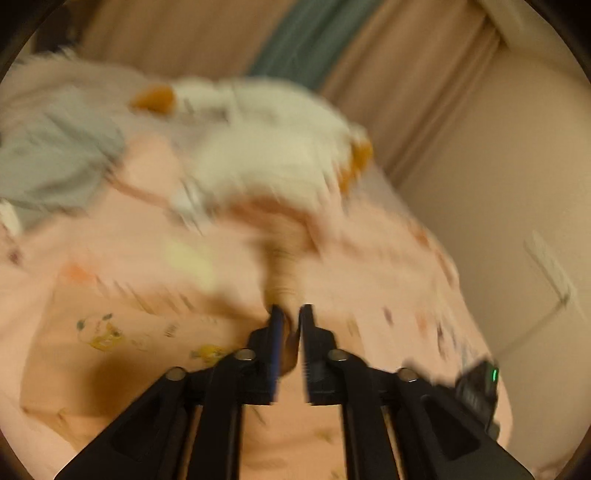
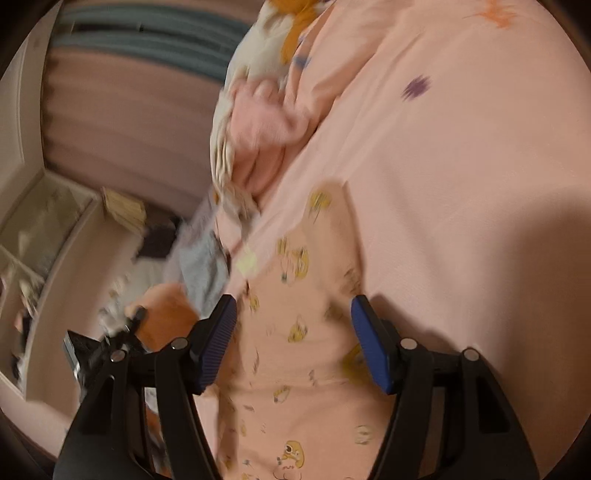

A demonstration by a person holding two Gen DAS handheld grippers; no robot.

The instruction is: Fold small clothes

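A pink garment with yellow cartoon prints (image 1: pixel 122 332) lies spread on the pink bed sheet (image 1: pixel 388 258). My left gripper (image 1: pixel 291 310) has its jaws nearly together, and a taut strip of pink cloth (image 1: pixel 280 266) runs out from between them; the view is blurred by motion. In the right wrist view the same printed garment (image 2: pixel 295 332) lies under my right gripper (image 2: pixel 293 306), whose blue pads (image 2: pixel 218 332) stand wide apart with nothing pressed between them. A hand (image 2: pixel 166 314) holding the left gripper shows at the lower left there.
A heap of clothes lies further back on the bed: a white piece with orange patches (image 1: pixel 258 147), a grey piece (image 1: pixel 55 162) and a pink bundle (image 2: pixel 258 122). Curtains (image 1: pixel 221 29) and a wall (image 1: pixel 517 184) bound the bed. Shelves (image 2: pixel 44 229) stand to the left.
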